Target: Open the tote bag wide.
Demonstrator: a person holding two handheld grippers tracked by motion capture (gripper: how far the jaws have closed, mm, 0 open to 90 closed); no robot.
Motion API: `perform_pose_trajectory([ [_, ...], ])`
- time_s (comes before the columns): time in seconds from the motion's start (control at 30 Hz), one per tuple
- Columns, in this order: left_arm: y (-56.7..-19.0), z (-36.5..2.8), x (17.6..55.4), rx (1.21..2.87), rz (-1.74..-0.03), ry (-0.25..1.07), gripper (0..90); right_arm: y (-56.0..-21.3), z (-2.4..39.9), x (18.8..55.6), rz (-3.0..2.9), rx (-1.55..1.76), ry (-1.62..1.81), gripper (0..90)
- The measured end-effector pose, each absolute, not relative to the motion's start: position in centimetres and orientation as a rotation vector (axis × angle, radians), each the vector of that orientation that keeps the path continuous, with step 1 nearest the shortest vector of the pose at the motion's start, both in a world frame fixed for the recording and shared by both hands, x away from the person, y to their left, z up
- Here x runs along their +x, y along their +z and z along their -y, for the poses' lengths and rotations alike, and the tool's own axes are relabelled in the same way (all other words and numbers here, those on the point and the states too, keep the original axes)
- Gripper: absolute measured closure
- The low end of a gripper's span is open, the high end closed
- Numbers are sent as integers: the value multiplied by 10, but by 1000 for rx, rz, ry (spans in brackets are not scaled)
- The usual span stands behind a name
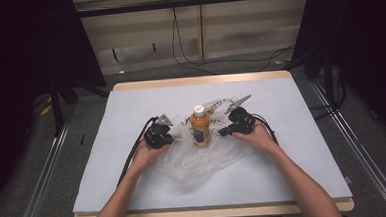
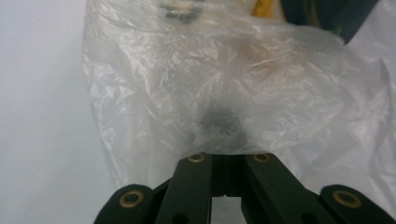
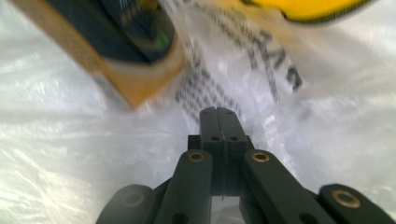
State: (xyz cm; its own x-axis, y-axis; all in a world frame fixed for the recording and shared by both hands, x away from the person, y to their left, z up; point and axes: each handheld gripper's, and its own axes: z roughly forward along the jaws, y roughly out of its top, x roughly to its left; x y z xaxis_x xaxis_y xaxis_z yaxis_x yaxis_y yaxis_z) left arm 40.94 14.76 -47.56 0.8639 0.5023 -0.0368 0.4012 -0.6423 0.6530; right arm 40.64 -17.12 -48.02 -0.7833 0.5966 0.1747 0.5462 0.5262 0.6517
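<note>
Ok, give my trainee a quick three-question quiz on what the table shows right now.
1. True or false: the bottle stands upright on the plastic bag.
2. The left hand-held gripper has its jaws: A) wide open, B) shut on the bag, C) shut on the bottle's cap.
3. On which side of the bottle does the right hand-held gripper sit in the high view?

Key: 1 true. 2 B; bag film is bunched at its closed tips. 3 On the bottle's right, jaws closed together in its own view.
</note>
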Motion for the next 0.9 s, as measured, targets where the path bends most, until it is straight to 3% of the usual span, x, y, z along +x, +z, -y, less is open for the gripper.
perform_pose_trajectory([
  [0.4, -476, -192, 415, 2329, -735, 226, 900, -478, 207, 392, -2641, 1052, 1054, 900],
  [0.9, -470, -196, 411, 2174, -732, 172, 900, -478, 204, 390, -2576, 1072, 1132, 900],
])
